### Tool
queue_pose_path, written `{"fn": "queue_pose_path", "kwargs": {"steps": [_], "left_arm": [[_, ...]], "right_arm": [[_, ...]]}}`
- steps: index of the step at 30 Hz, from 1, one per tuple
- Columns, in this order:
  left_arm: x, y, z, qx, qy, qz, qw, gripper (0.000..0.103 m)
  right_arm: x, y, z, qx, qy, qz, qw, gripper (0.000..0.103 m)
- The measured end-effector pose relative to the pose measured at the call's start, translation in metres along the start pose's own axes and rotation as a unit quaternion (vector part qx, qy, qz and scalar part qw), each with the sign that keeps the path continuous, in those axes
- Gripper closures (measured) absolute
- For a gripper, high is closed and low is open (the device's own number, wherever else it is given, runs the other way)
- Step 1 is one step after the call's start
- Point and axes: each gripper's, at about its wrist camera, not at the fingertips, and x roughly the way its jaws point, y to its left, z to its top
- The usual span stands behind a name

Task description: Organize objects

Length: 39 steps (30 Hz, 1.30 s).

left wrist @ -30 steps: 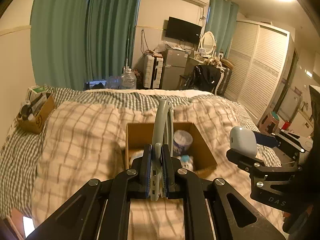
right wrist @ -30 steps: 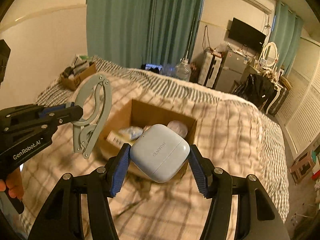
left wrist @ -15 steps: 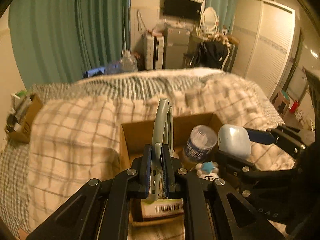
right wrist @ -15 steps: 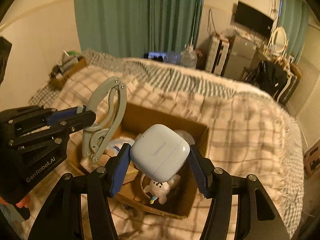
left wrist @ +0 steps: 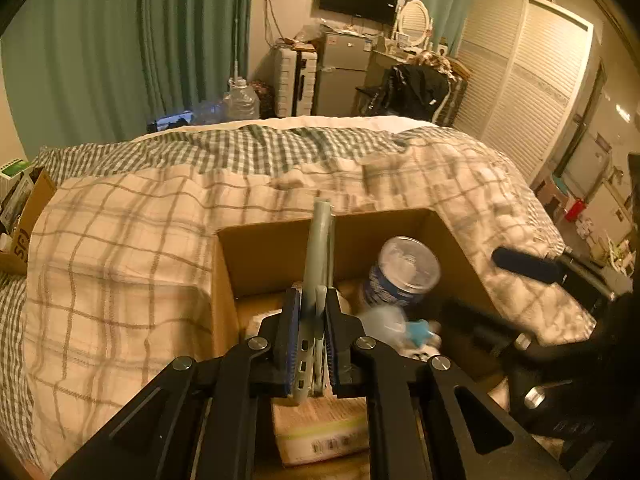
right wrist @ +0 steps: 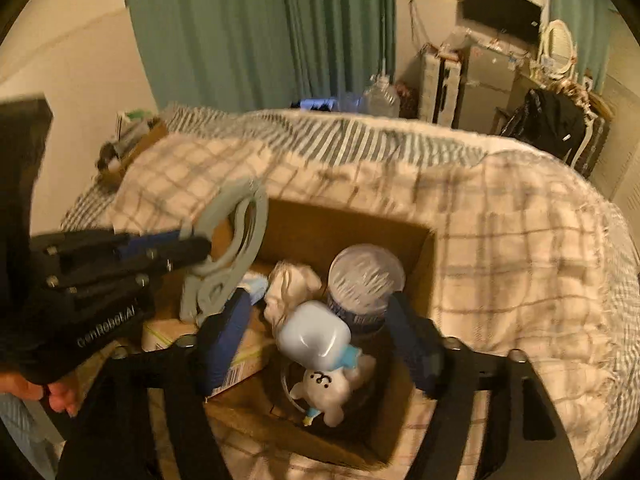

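Right gripper point(right wrist: 316, 336): fingers spread wide over the cardboard box point(right wrist: 424, 276), holding nothing; the pale blue earbud case point(right wrist: 314, 338) sits blurred between them, touching neither pad, apparently dropping or just landed.
Earbud case: inside the box at its 6 o'clock side, above a white plush figure point(right wrist: 328, 392) and just at 7 o'clock of the blue-labelled canister point(right wrist: 366, 280).
Left gripper point(left wrist: 310, 340): fingers pinching a grey-green folding hanger clip point(left wrist: 318, 256), which stands on edge over the box's 9 o'clock half, not yet let go.
Box contents: canister upright toward 1 o'clock, a barcoded carton point(left wrist: 320, 428) near 7 o'clock, soft white items between.
Risk, case: it may bounce off the plush and wedge against the canister, since it lands on soft, uneven things.
Risk, clip: released from this height it could strike the carton edge and tip out over the 9 o'clock wall onto the plaid duvet point(left wrist: 120, 264).
Risk, grippers: both hover close over one box; lowering together could knock them into each other.
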Motion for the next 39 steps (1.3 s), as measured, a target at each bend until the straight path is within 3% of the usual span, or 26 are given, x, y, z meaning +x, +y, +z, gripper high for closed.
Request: {"fn": "queue_pose_path", "kwargs": {"steps": [3, 4, 7, 12, 14, 17, 25, 29, 34, 37, 39], "left_arm": [[-0.019, -0.005, 0.002, 0.005, -0.011, 0.007, 0.9999, 0.085], [-0.032, -0.008, 0.004, 0.005, -0.02, 0.005, 0.9998, 0.076], [-0.064, -0.014, 0.009, 0.004, -0.047, 0.009, 0.9988, 0.031], [-0.126, -0.024, 0.012, -0.004, -0.104, 0.011, 0.9945, 0.024], [-0.148, -0.028, 0.011, -0.005, -0.127, 0.013, 0.9918, 0.01], [-0.181, -0.035, 0.004, -0.003, -0.17, 0.022, 0.9852, 0.0], [-0.232, -0.043, -0.029, -0.013, -0.235, 0.04, 0.9711, 0.0], [-0.235, -0.04, -0.05, -0.02, -0.235, 0.034, 0.9711, 0.0], [-0.221, -0.039, -0.071, -0.021, -0.23, 0.05, 0.9718, 0.0], [-0.21, -0.037, -0.087, -0.019, -0.226, 0.058, 0.9723, 0.0], [-0.204, -0.037, -0.101, -0.019, -0.237, 0.08, 0.968, 0.0]], "right_arm": [[-0.025, -0.001, 0.005, 0.008, -0.018, -0.011, 1.0, 0.029], [-0.039, -0.002, 0.006, 0.012, -0.029, -0.017, 0.999, 0.027], [-0.07, 0.0, 0.008, 0.012, -0.049, -0.031, 0.998, 0.019], [-0.136, 0.009, 0.006, 0.004, -0.089, -0.062, 0.994, 0.017], [-0.159, 0.014, 0.004, 0.003, -0.105, -0.066, 0.992, 0.013], [-0.195, 0.021, -0.002, -0.003, -0.13, -0.08, 0.988, 0.011], [-0.25, 0.029, -0.021, 0.009, -0.174, -0.127, 0.977, 0.0], [-0.26, 0.035, -0.04, 0.021, -0.182, -0.13, 0.974, 0.0], [-0.248, 0.044, -0.068, 0.023, -0.208, -0.152, 0.966, 0.0], [-0.222, 0.042, -0.082, 0.027, -0.199, -0.152, 0.968, 0.0], [-0.206, 0.041, -0.091, 0.029, -0.199, -0.149, 0.968, 0.0]]}}
